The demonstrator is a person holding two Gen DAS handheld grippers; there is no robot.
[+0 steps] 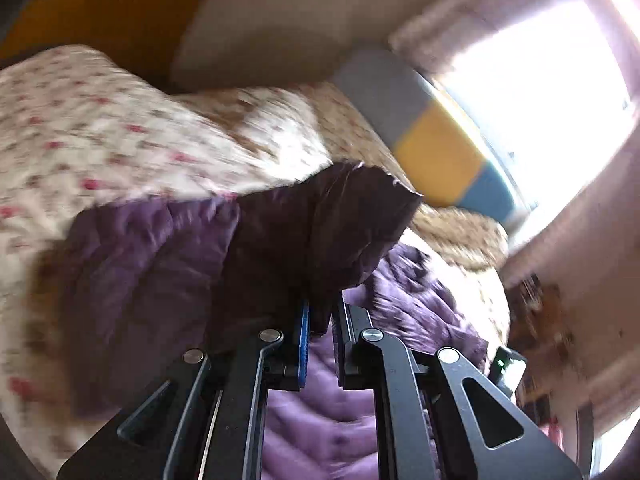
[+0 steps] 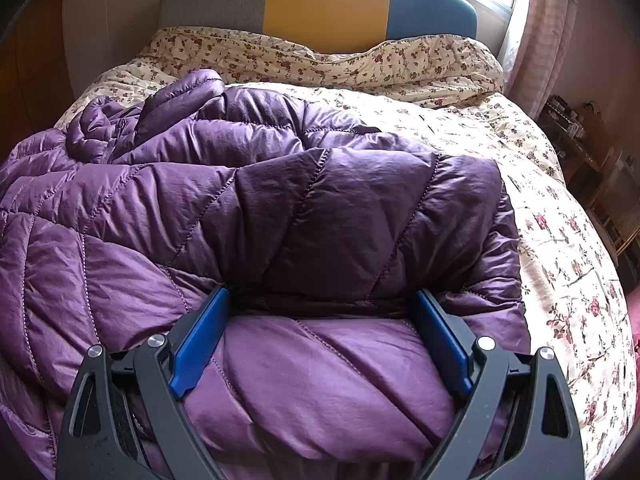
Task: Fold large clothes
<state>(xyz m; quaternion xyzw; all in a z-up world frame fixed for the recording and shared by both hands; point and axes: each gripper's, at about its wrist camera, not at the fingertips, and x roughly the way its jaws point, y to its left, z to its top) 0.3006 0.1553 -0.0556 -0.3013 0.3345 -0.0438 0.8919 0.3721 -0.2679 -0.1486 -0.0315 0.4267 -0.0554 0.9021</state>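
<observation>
My left tongs (image 1: 320, 320) are pinching a dark fold of the purple quilted jacket (image 2: 280, 200), the blue pads drawn close together with the cloth bunched between them and rising in a crumpled peak just beyond the tips. That view is blurred and tilted, so I cannot tell which part of the jacket I have hold of, only that more of the purple fabric hangs and spreads beneath the tongs and off to the left. My right tongs (image 2: 320, 340) are spread wide, their two blue pads (image 2: 200, 340) standing well apart and resting down on the near part of the jacket; a puffy panel lies between them, but the pads do not press on it. The jacket lies on the bed, over the cream floral duvet (image 2: 560, 240), covering the near and left side of it. A folded layer runs across the middle with its edge just ahead of my right tongs, and a rumpled sleeve or collar part with a zip sits at the far left. Beyond it the duvet is bunched against a headboard (image 2: 320, 4) of grey, yellow and blue panels. A bright window (image 1: 540, 80) and a pale pink curtain (image 2: 548, 28) stand to the right of the bed.
</observation>
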